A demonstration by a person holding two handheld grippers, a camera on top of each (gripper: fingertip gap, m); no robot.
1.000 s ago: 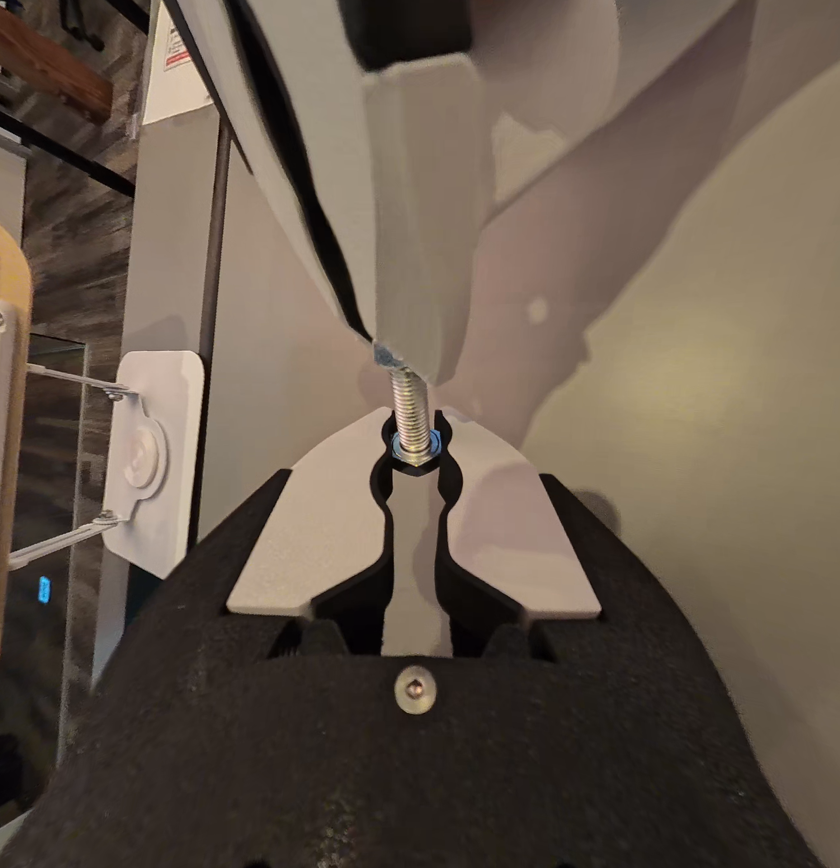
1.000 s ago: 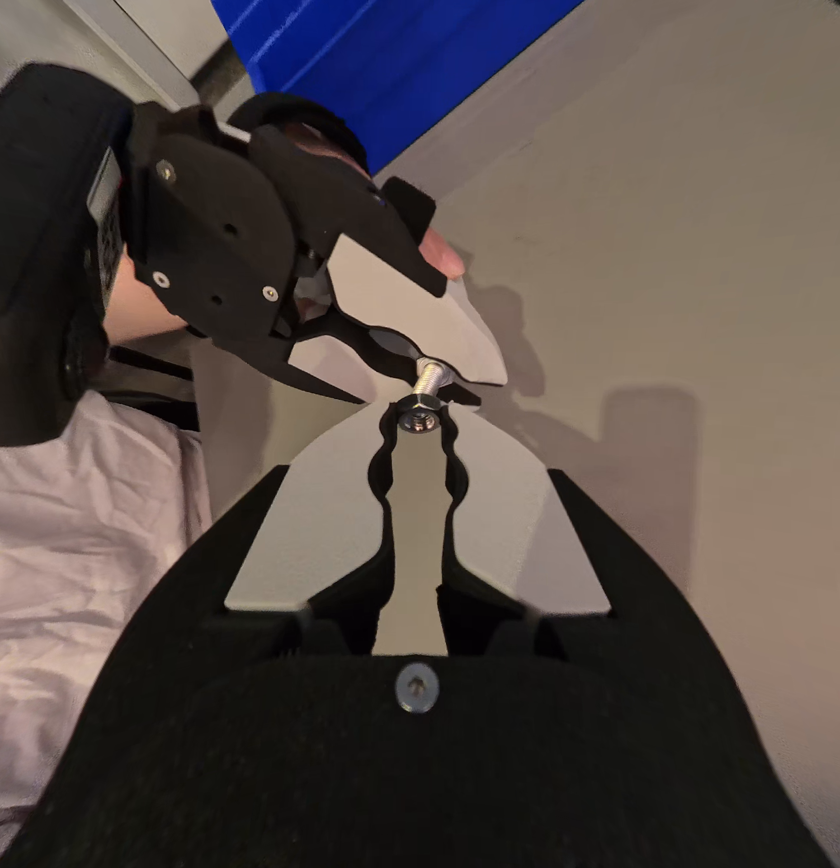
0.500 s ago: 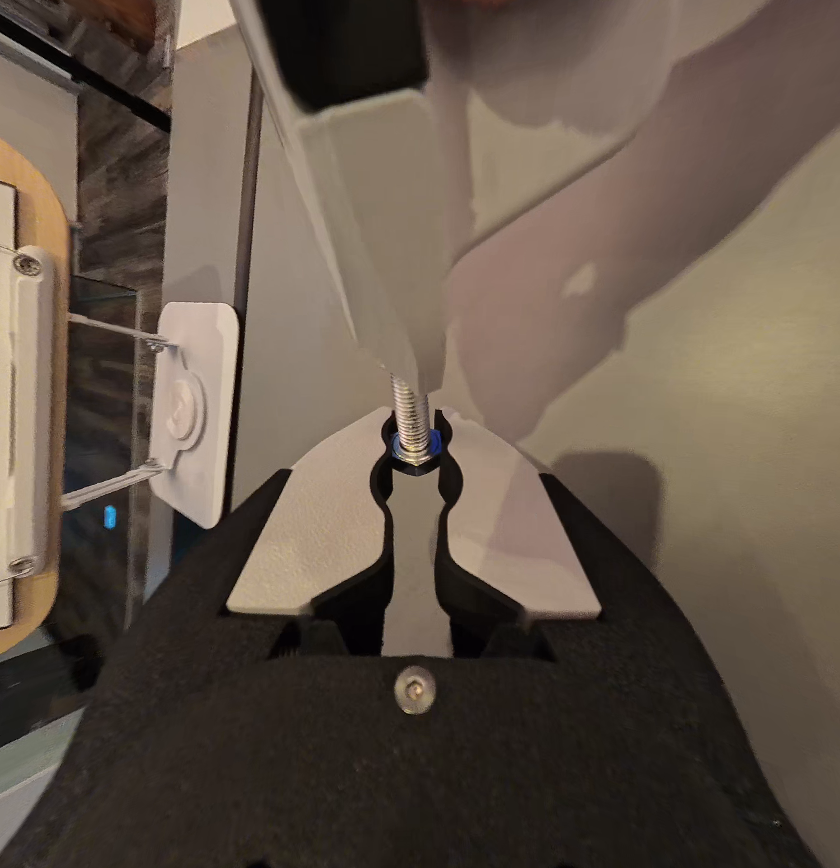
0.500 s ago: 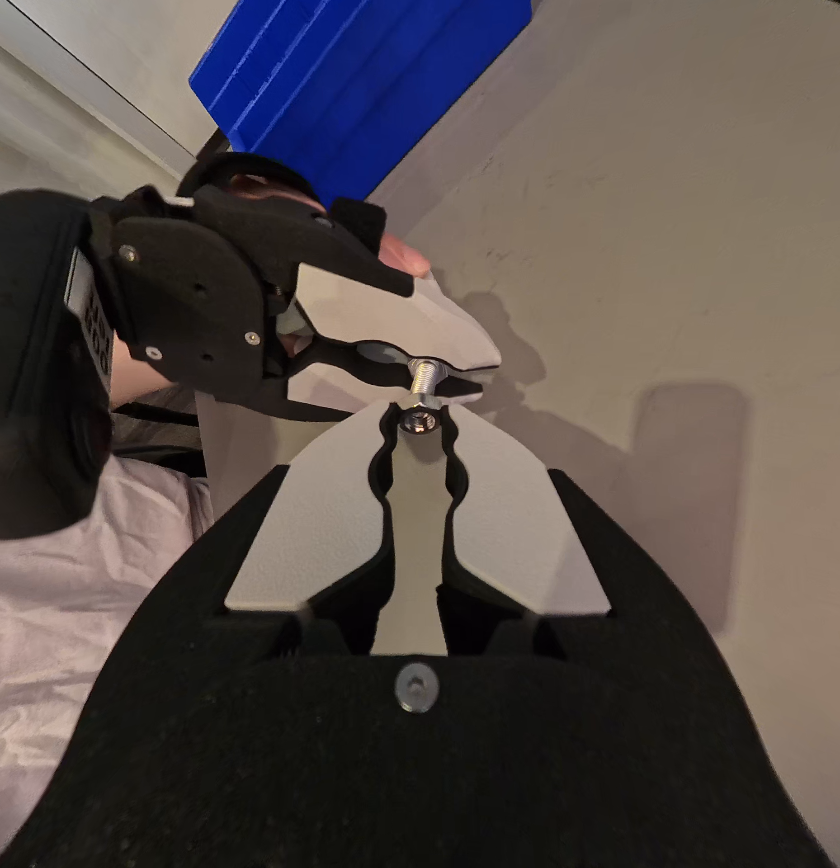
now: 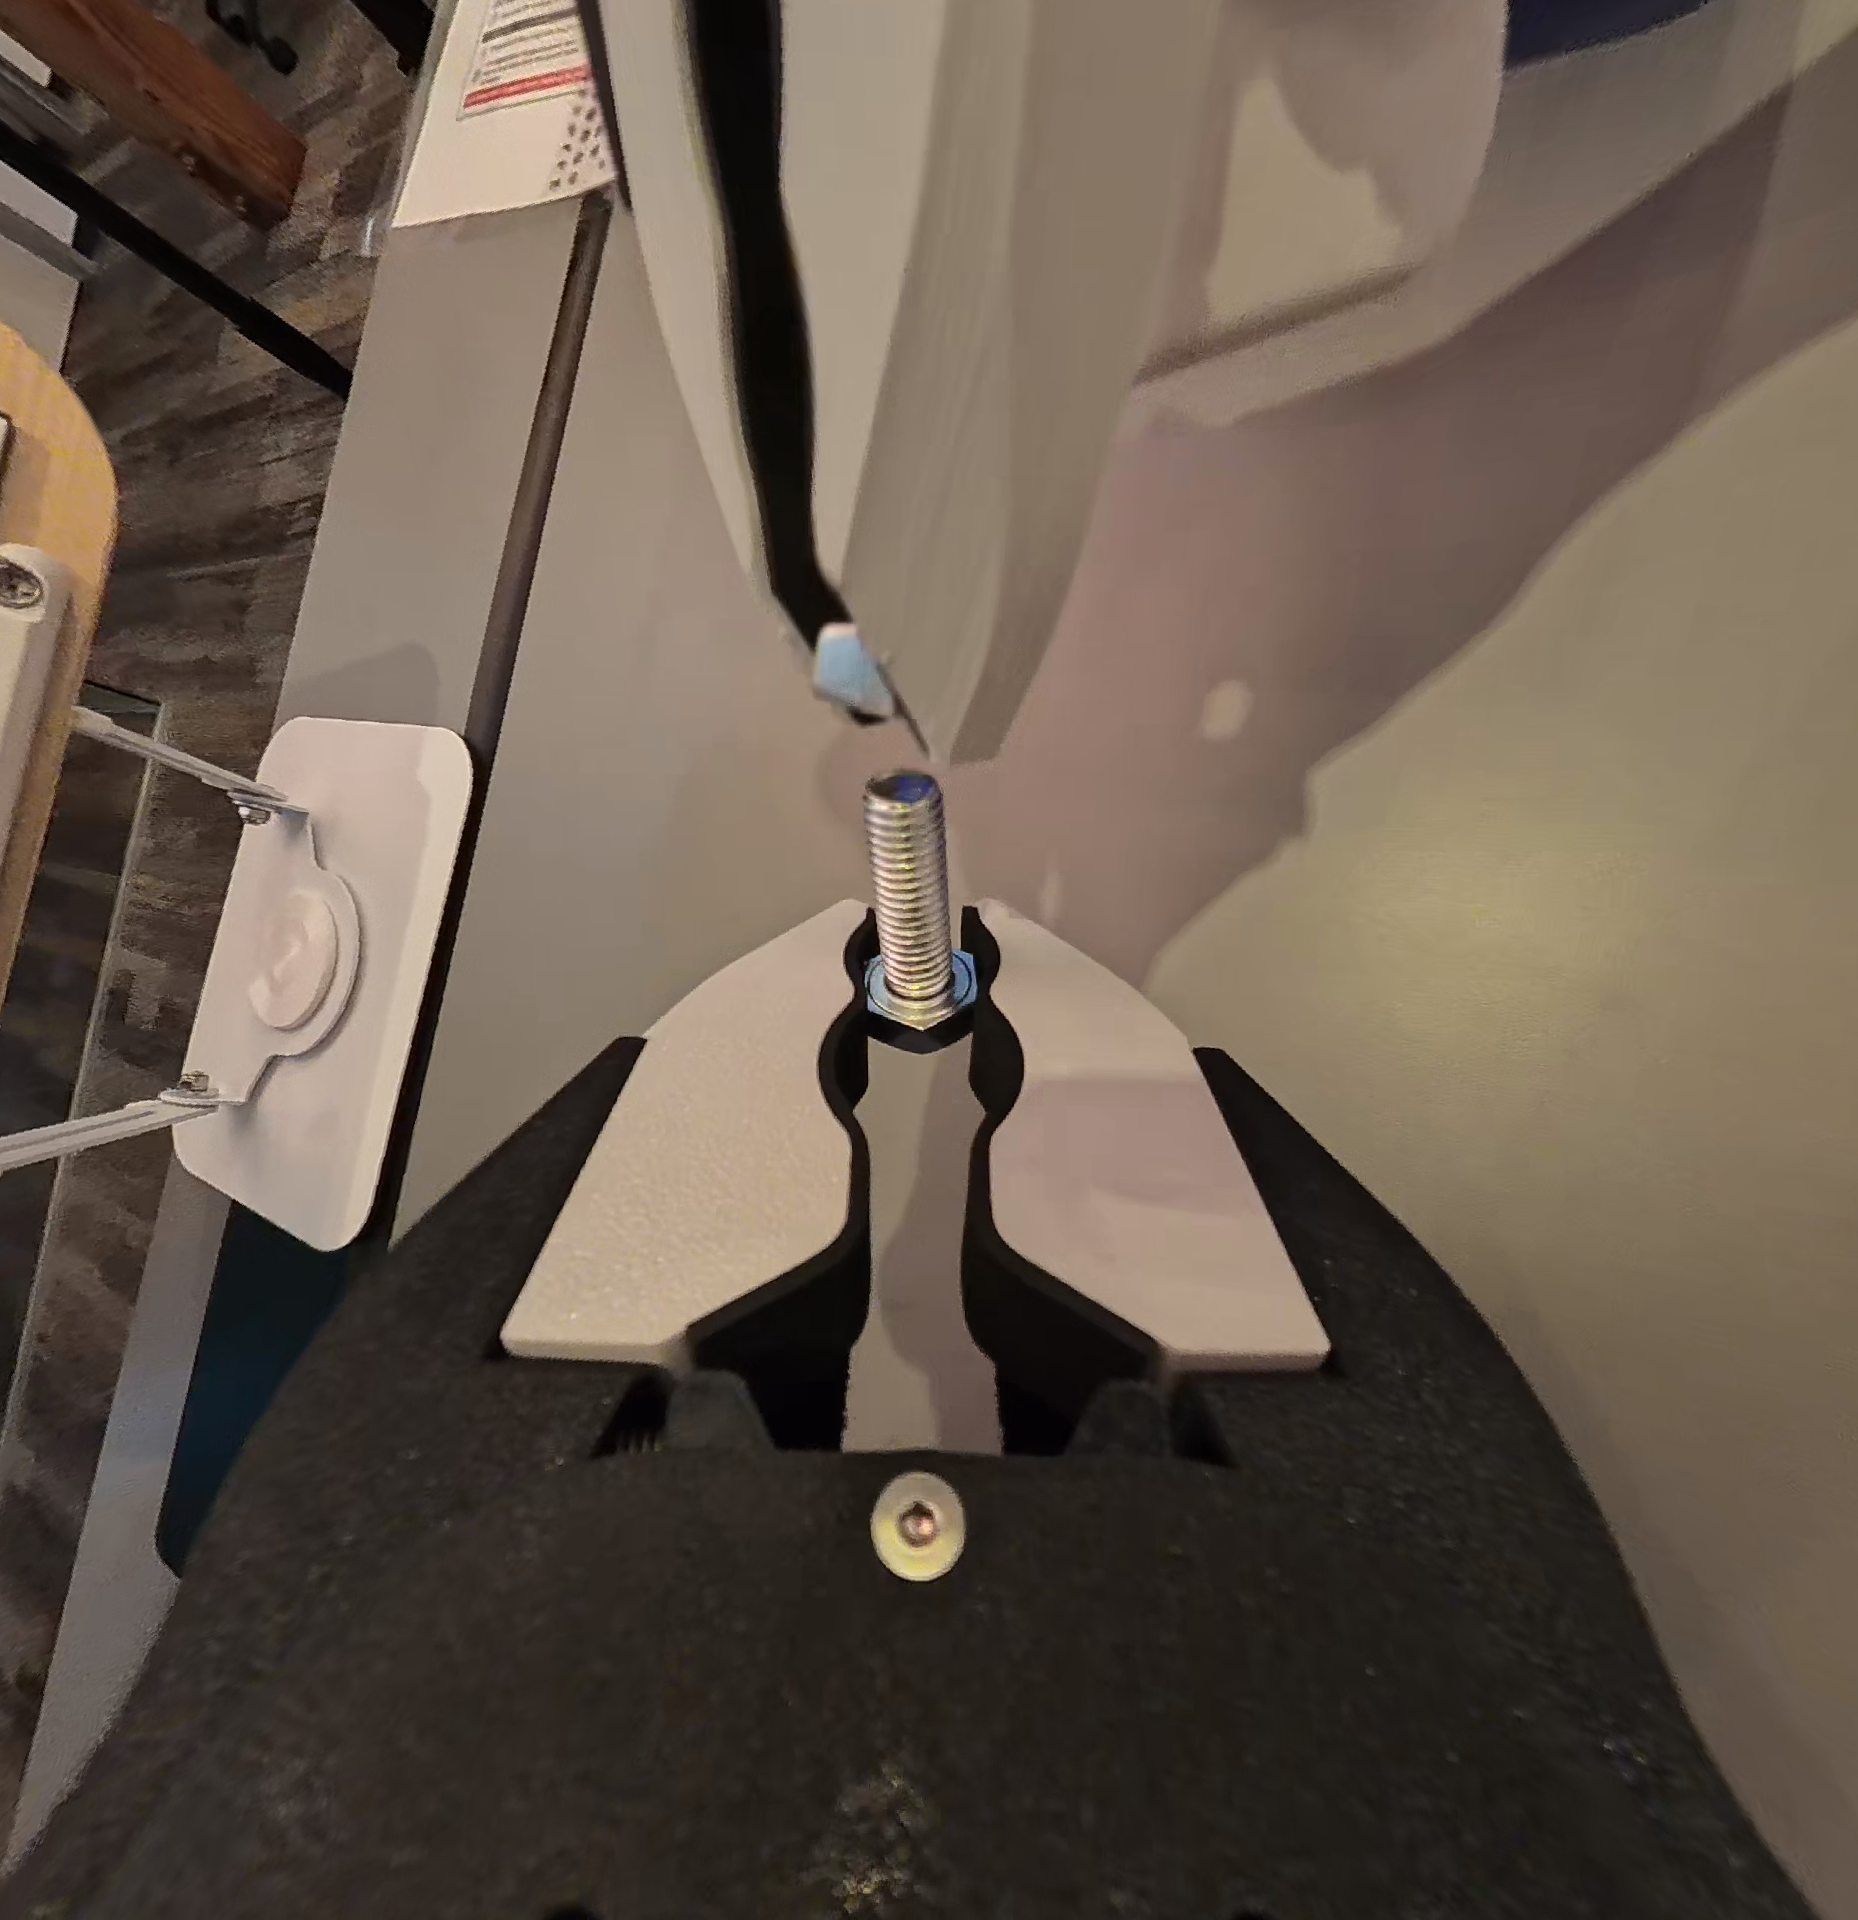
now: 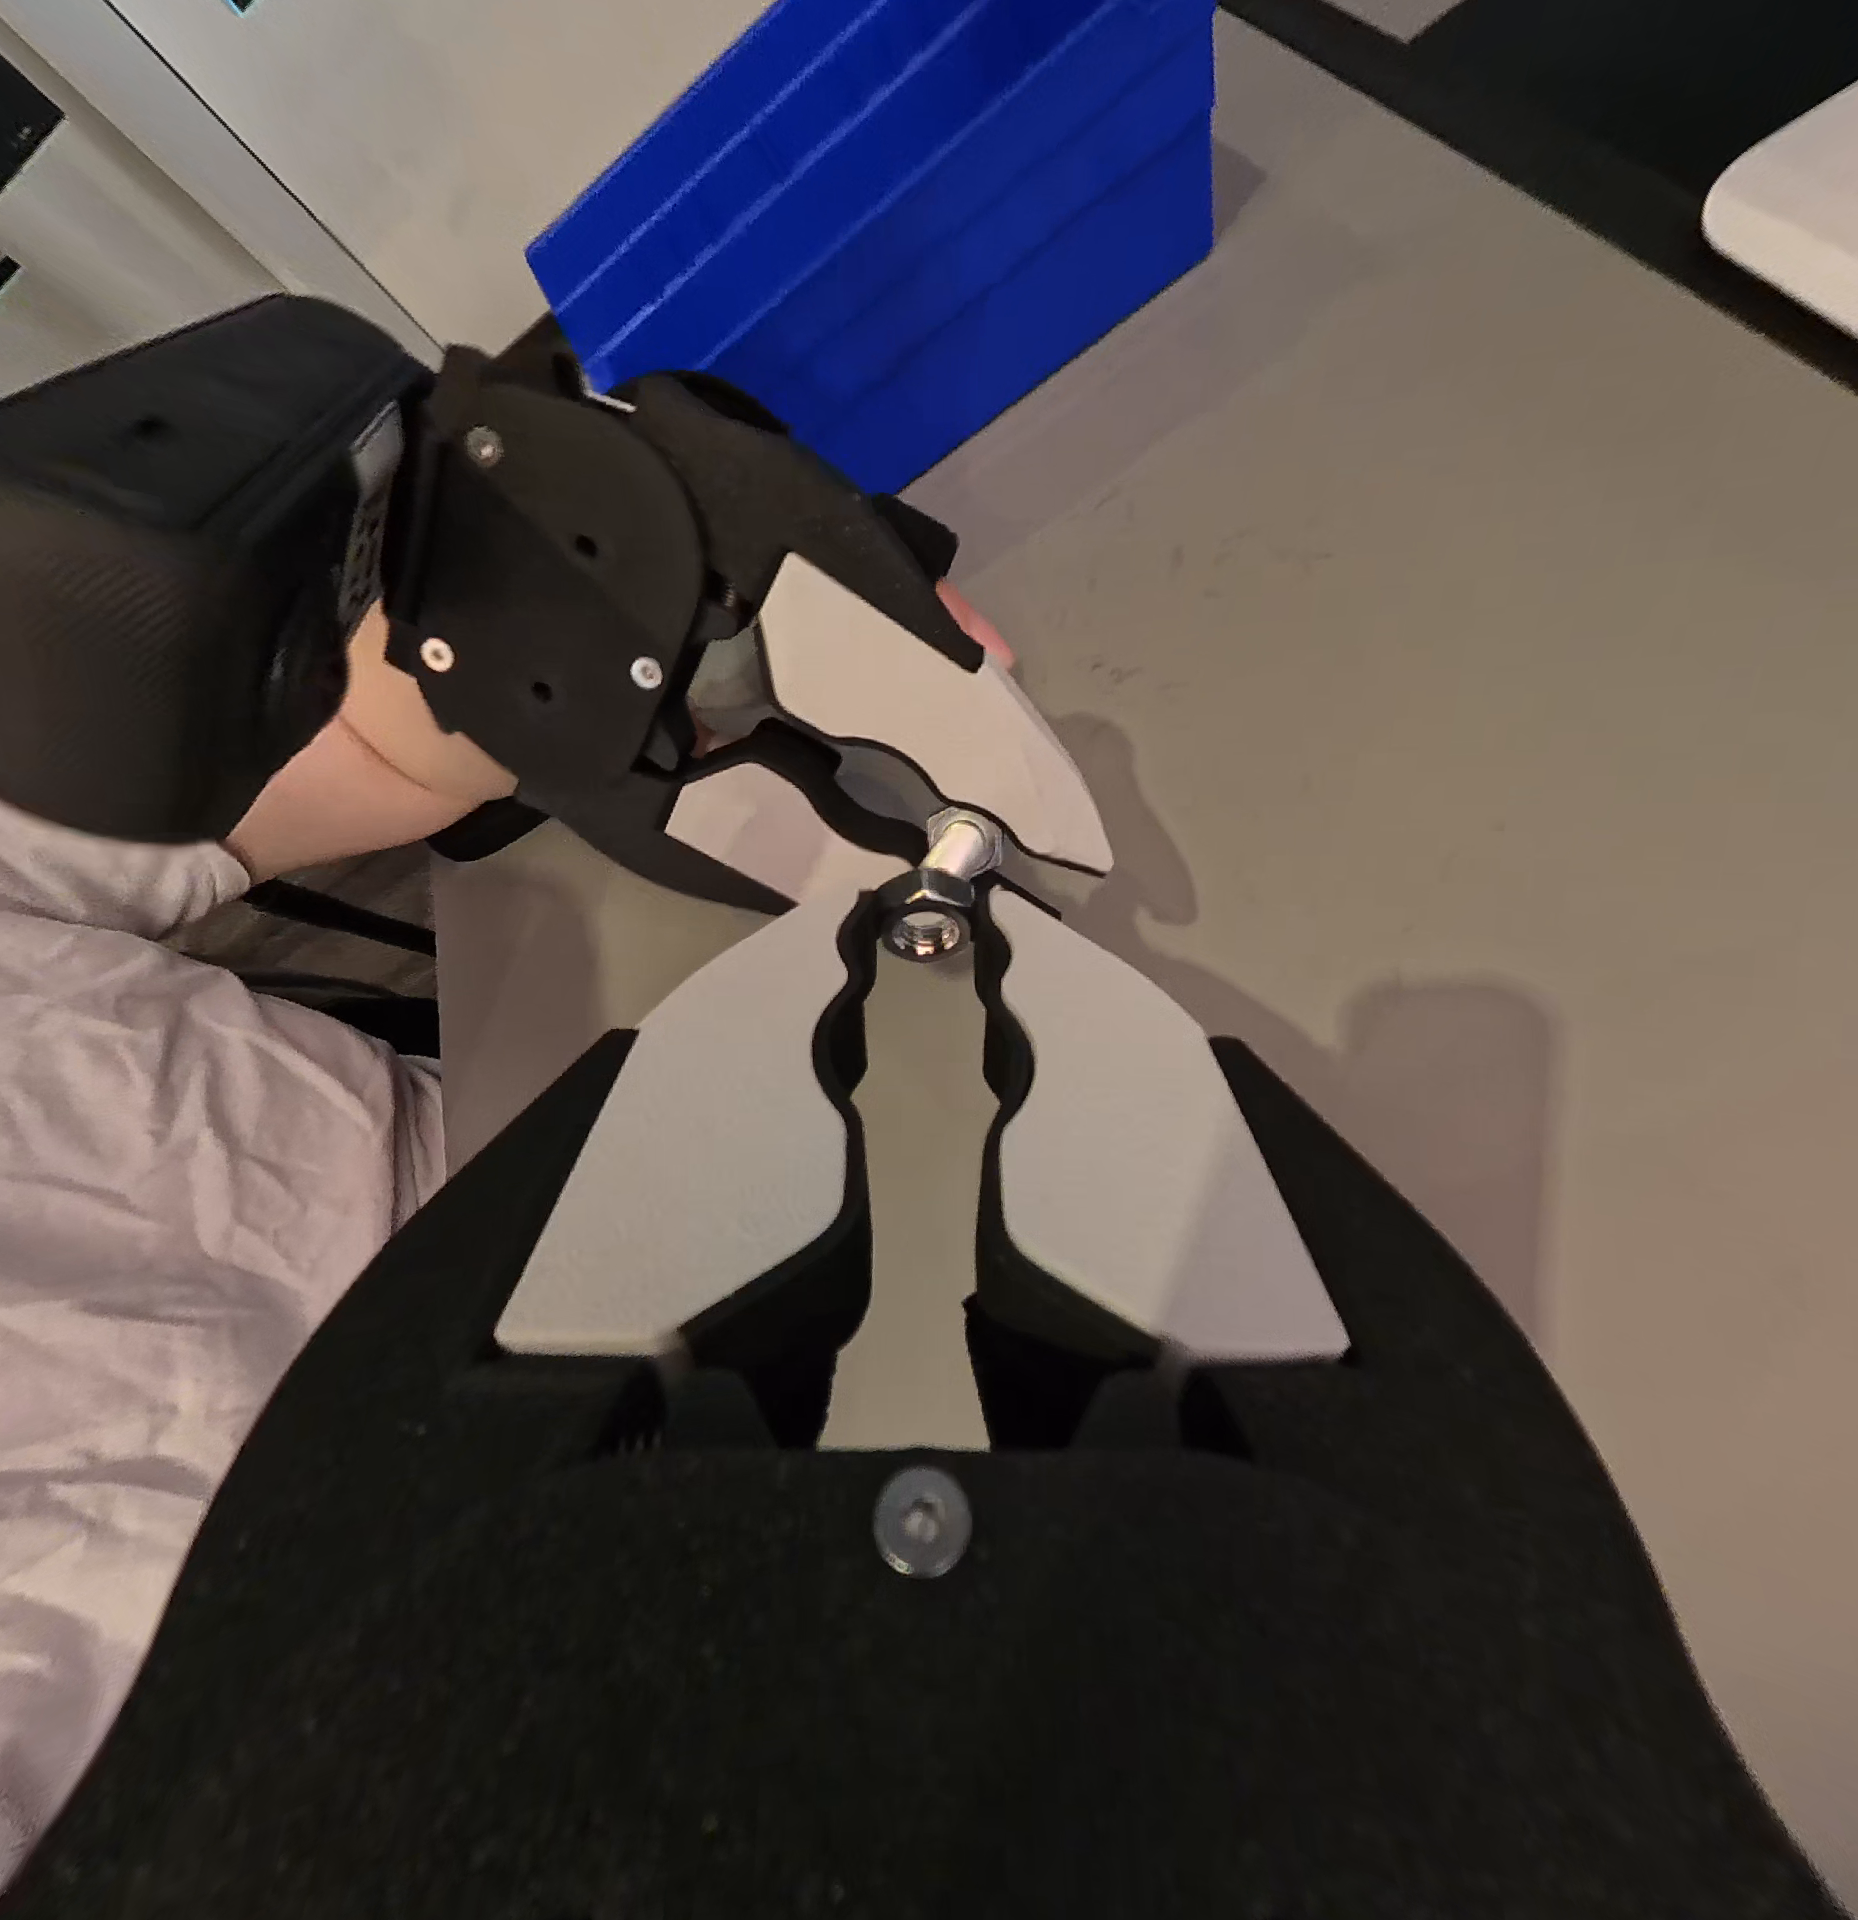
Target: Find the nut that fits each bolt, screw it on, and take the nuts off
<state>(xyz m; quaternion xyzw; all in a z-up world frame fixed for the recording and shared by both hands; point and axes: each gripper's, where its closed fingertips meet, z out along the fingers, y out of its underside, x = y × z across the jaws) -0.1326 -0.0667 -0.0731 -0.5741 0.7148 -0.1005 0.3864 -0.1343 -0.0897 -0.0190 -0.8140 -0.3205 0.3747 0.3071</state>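
Grey matte surface, lightly scuffed, dimly lit. Blue plastic bin at far side; dark wood-look floor beyond the edge; white plate on thin metal rods to one side.

- 1 bolt: threaded shank bare along its visible length, pointing forward out of left tool; hex end clamped tight between that tool's tips.
- 1 nut: pinched between tips of right tool, bore open and empty, just beside the bolt tip, not on the thread; slight gap visible in left wrist view.
- Other bolts or nuts: none in view.

Progress, as judged: nut and bolt separate for this pair. Either threading not yet begun or removal complete; cannot tell which. Further pairs unconfirmed.
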